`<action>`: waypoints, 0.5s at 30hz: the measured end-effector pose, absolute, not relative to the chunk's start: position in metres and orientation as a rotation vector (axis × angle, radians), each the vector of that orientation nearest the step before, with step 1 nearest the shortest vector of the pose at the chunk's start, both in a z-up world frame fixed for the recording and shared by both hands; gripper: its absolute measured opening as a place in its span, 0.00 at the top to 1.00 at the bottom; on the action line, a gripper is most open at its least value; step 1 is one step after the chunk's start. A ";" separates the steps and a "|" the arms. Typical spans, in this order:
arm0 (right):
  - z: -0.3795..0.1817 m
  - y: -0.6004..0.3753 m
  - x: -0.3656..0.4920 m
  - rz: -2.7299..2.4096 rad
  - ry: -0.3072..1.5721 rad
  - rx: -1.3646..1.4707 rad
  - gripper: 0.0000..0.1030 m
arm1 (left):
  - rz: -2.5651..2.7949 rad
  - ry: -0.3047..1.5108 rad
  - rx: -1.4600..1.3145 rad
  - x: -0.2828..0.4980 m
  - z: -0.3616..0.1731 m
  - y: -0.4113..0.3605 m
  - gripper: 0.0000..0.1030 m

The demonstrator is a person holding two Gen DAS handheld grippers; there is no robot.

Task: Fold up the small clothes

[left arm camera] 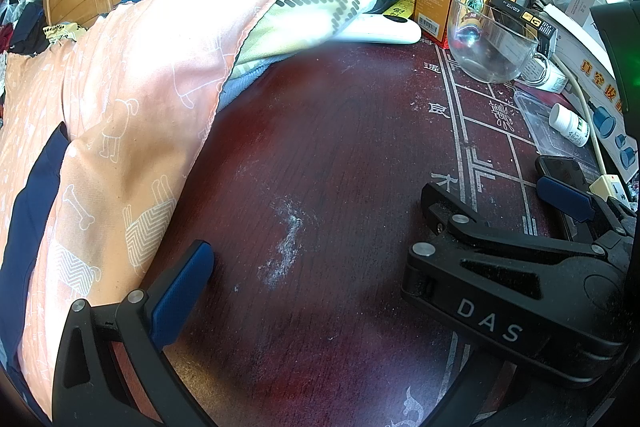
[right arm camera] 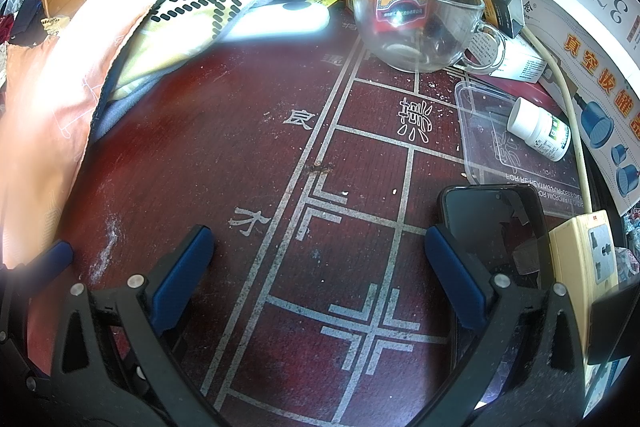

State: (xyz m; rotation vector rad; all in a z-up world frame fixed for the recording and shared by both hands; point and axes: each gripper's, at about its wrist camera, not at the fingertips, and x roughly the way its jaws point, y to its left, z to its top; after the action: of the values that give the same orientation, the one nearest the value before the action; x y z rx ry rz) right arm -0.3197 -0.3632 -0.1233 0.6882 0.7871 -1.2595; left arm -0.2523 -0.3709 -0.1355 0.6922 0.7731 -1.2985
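Here, both tongs hang spread wide and empty over the dark red bench (right arm camera: 248, 163). The left tongs (left arm camera: 316, 267) face bare wood beside the orange pillow (left arm camera: 132, 99); the right tongs (right arm camera: 320, 267) straddle the printed grid, one finger just beside a phone (right arm camera: 496, 227). I see no small garment laid out; the only cloth near is the patterned piece (left arm camera: 320, 7) under the pillow's corner. I judge I should reach left, clear of the glass cup (right arm camera: 416, 23).
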 end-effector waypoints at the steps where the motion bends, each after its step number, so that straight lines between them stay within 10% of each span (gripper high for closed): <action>1: -0.123 -0.363 -0.320 -1.260 0.787 0.688 0.00 | -1.298 0.773 0.692 -0.252 -0.135 -0.371 0.00; 15: -0.123 -0.362 -0.319 -1.260 0.786 0.689 0.00 | -1.296 0.773 0.692 -0.253 -0.135 -0.371 0.00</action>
State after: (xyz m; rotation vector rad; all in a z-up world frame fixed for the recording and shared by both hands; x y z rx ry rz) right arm -0.3193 -0.3620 -0.1228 0.6886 0.7863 -1.2596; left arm -0.2526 -0.3712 -0.1354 0.6919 0.7726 -1.2964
